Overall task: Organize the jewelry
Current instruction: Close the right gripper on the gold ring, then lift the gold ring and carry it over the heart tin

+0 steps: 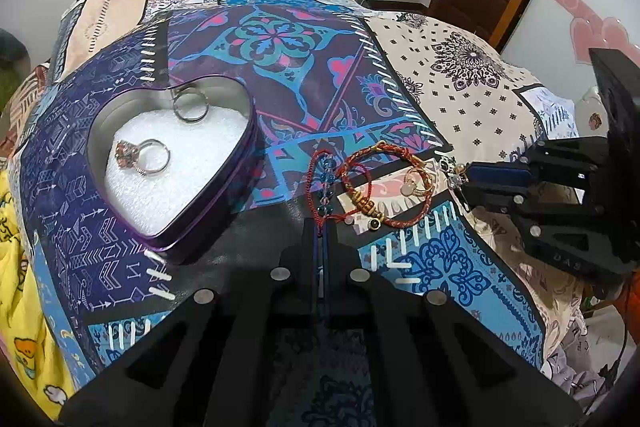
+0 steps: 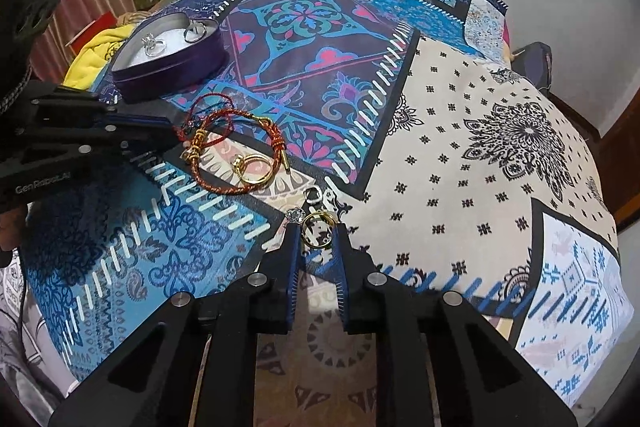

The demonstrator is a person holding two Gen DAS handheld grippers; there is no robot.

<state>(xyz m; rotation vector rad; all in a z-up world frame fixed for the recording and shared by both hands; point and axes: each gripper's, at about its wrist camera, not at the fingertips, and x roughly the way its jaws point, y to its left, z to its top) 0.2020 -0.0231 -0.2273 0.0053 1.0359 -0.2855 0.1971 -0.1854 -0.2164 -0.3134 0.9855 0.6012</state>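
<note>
Jewelry lies in two places on the patchwork bedspread (image 1: 304, 75): two silver rings already rest on the white foam inside the heart-shaped tin (image 1: 132, 227), and a small heap sits just right of the tin, namely a thin red cord bracelet (image 1: 320, 179), a thicker braided red-and-gold bracelet (image 1: 384, 187) and a pair of gold rings (image 1: 416, 185).

The left gripper (image 1: 323, 227) has its jaws together, pinched on the near end of the thin cord bracelet. That bracelet's long axis runs away from the gripper, across the bedspread toward the far side, with the beaded strand down its middle.

The right gripper (image 2: 318, 233) has its jaws clamped on a gold ring (image 2: 317, 229) that stands on edge, its opening facing the camera, with a small crystal piece (image 2: 295, 215) just beside the left jaw.

To do this step well, I judge each piece should be lifted straight up and slowly, so the cord slides free of the braided bracelet it overlaps instead of dragging it. The ring is held only by its thin rim, so any twist could pop it out.
</note>
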